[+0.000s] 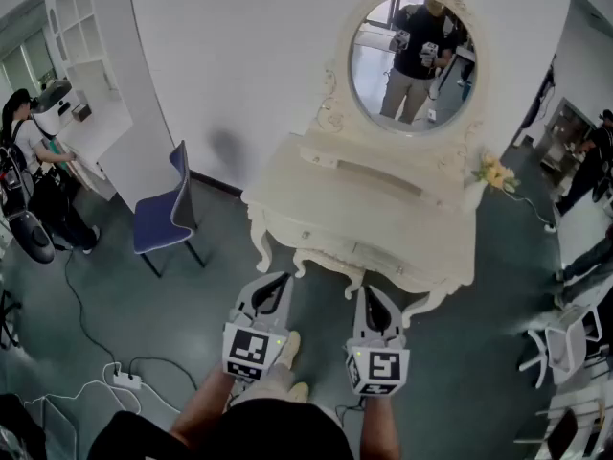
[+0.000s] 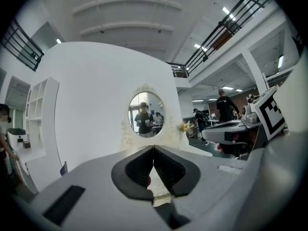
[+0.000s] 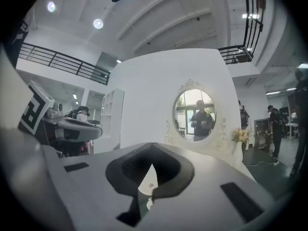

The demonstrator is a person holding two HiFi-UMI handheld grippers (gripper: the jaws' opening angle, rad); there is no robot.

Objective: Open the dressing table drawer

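A cream dressing table (image 1: pixel 316 195) with an oval mirror (image 1: pixel 414 60) stands against the white wall. Its front drawer (image 1: pixel 380 254) sits flush with the frame. My left gripper (image 1: pixel 278 283) and right gripper (image 1: pixel 372 293) hover side by side over the floor, just short of the table's front edge and apart from it. Both point towards the table. In the left gripper view the gripper (image 2: pixel 153 150) is shut with nothing between its pads, and the mirror (image 2: pixel 146 114) lies straight ahead. The right gripper (image 3: pixel 153 165) is also shut and empty, with the mirror (image 3: pixel 195 114) ahead and to the right.
A blue chair (image 1: pixel 163 214) stands left of the table. Yellow flowers (image 1: pixel 495 172) sit at its right end. Cables and a power strip (image 1: pixel 124 379) lie on the floor at lower left. A person (image 1: pixel 38 171) sits by white shelves (image 1: pixel 91 65); white chairs (image 1: pixel 565 338) stand at right.
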